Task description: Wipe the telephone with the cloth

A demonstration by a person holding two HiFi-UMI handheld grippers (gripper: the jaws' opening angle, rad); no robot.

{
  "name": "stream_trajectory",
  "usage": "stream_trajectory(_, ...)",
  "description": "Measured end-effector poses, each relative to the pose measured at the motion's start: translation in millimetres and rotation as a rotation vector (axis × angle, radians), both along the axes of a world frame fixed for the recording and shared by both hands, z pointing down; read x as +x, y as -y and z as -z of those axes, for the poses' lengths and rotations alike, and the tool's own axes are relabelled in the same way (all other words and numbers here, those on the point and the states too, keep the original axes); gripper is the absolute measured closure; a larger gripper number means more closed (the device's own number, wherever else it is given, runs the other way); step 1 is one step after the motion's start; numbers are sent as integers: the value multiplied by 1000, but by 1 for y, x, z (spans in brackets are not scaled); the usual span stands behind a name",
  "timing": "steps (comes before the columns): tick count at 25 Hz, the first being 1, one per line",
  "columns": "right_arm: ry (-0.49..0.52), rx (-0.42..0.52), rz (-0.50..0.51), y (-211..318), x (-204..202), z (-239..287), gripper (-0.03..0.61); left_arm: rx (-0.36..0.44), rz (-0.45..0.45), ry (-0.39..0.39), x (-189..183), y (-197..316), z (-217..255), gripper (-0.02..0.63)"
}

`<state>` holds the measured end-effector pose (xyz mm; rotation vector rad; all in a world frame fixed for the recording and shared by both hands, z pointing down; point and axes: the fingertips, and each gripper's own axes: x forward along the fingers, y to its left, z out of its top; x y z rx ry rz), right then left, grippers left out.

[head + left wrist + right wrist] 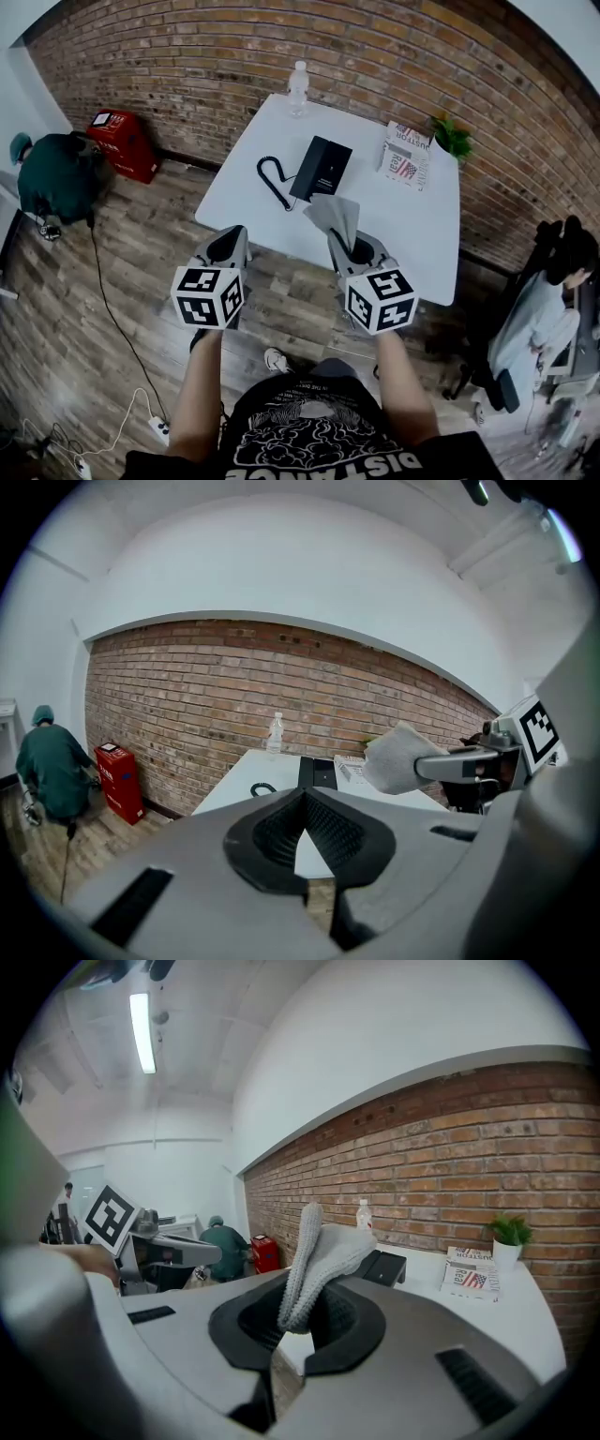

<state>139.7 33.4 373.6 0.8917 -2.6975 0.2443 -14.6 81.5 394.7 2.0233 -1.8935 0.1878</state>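
Left tool (232,242): jaws together, holding nothing, raised short of the table (412,225)
Right tool (350,244): jaws clamped on the lower end of the cloth (336,214)
Cloth: grey knit, soft and light, flopping above the jaws; probably best gripped low, as here
Telephone (321,168): black, flat at mid-table, well beyond the cloth; rigid, and may slide when rubbed; coiled cord (274,178) on its left

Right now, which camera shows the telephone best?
The head view: it looks down on the whole telephone and its coiled cord on the white table. The left gripper view shows it small and far off, beyond the jaws. The right gripper view shows only part of it, behind the cloth.
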Motion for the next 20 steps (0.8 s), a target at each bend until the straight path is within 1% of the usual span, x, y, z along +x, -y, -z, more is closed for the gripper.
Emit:
stream_trajectory(7,8,4,-51,20,-3,-2,566,0,-68,-1,-2,27,-3,607)
stream_trajectory(11,14,9,-70,38,-10,-4,566,1,-92,12,-10,47,-2,607)
stream_trajectory(16,12,6,-85,72,-22,-9,566,-2,-109,17,-19,78,-6,607)
stream_trajectory(20,15,5,-88,109,-39,-14,566,-12,-120,26,-34,110,-12,607)
